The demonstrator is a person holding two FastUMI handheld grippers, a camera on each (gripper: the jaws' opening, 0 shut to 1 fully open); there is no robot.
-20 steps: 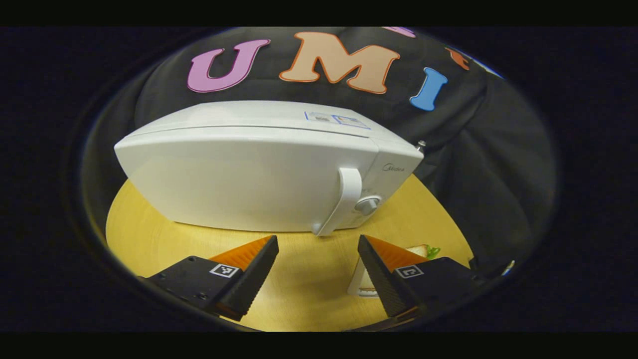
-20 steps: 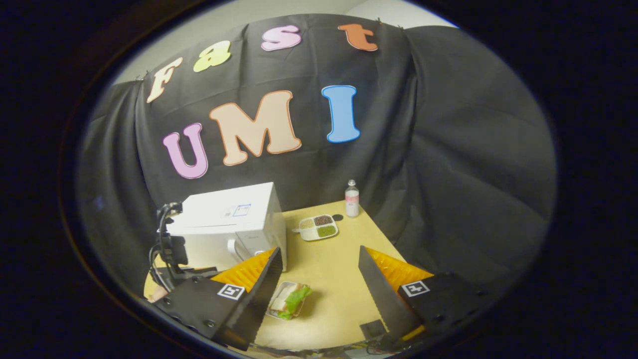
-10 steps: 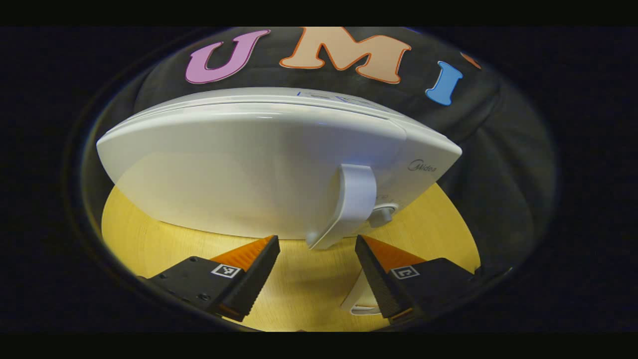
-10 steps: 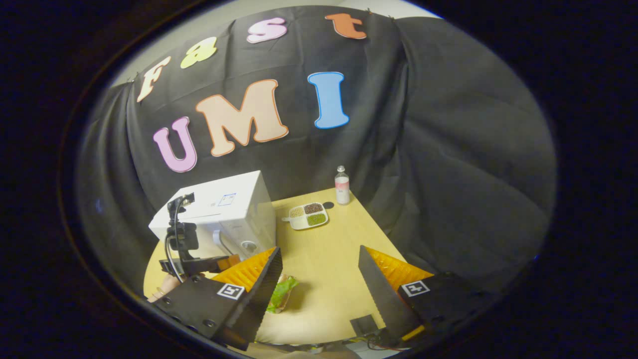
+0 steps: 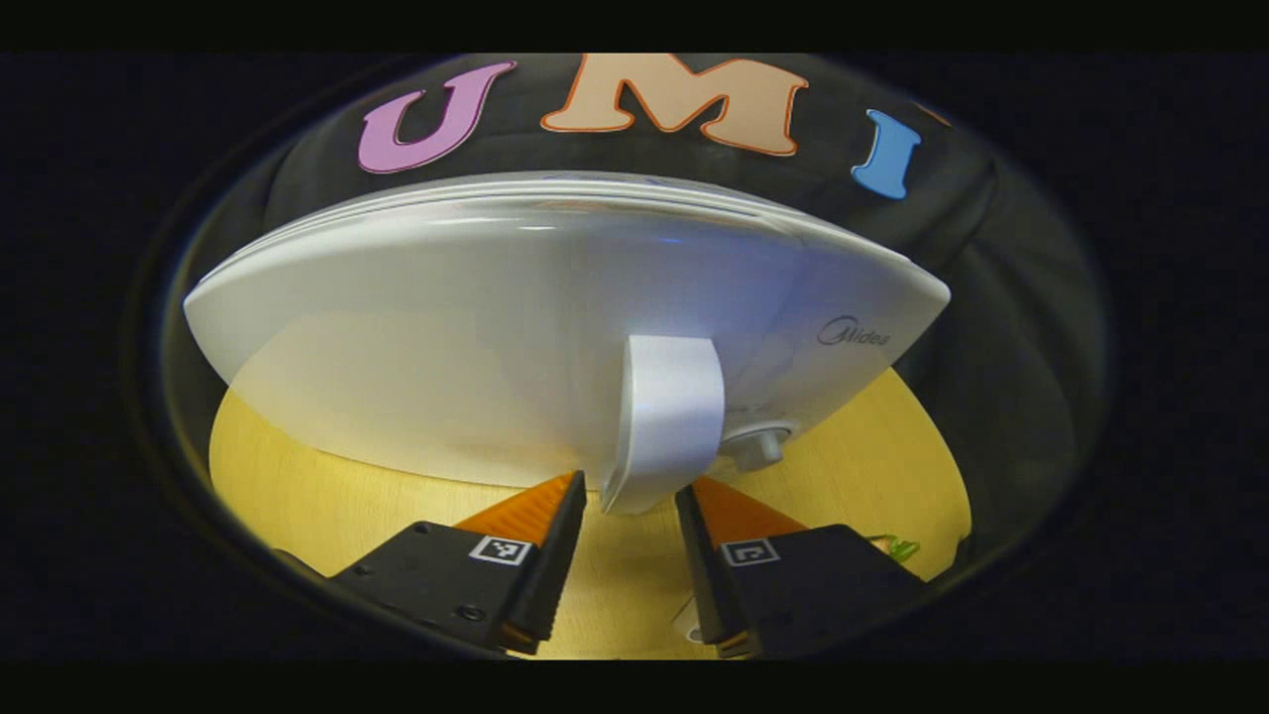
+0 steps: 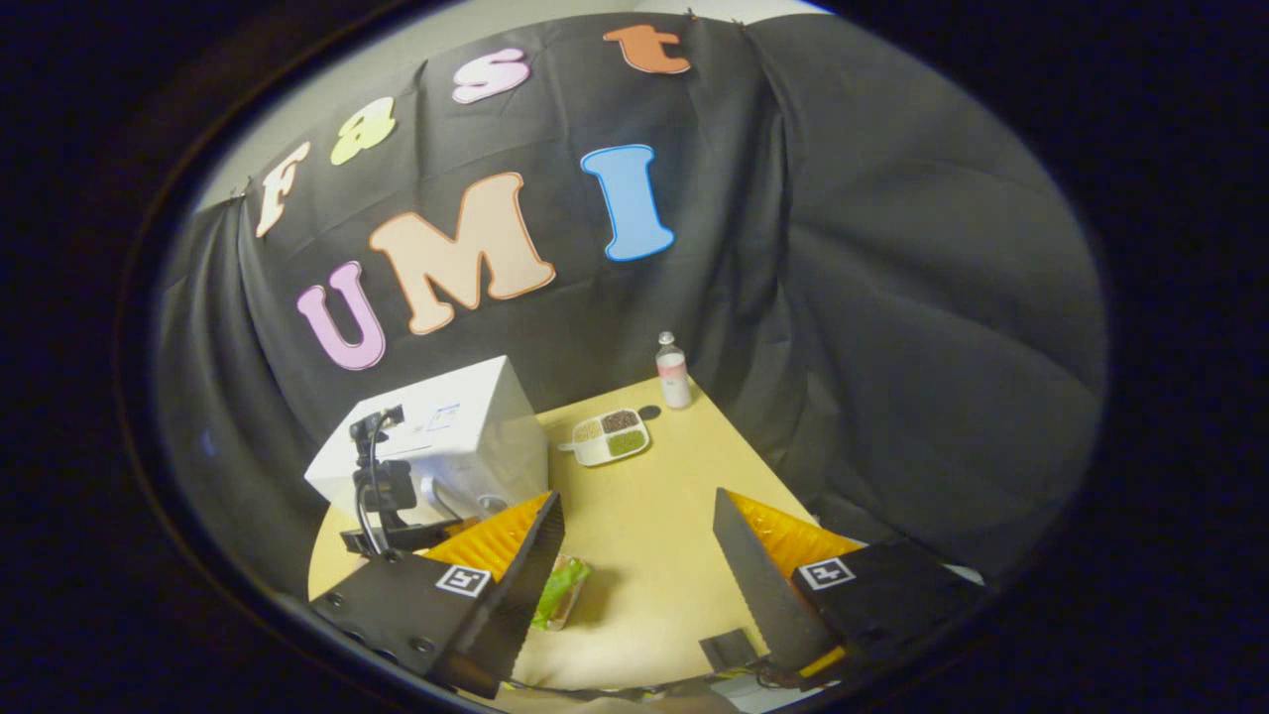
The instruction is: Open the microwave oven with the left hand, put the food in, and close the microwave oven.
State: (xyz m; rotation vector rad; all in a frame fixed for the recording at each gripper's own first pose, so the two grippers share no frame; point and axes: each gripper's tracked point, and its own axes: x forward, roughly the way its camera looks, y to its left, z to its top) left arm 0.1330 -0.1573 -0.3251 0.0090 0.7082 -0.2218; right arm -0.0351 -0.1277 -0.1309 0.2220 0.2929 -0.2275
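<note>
The white microwave stands shut on the table, close in front of the left gripper view. Its upright door handle comes down between my left gripper's fingers. The jaws have narrowed around the handle's lower end and a thin gap still shows on the left side. In the right gripper view the microwave sits at the left with the left gripper in front of it. My right gripper hangs open and empty above the table. The sandwich lies partly behind its left finger.
A control knob sits just right of the handle. A divided tray of beans and a small bottle stand at the far side of the yellow table. Black cloth walls surround the table.
My left gripper moved in toward the microwave, centred on the handle, and its fingers narrowed around it. The right gripper stayed open and shifted only slightly.
</note>
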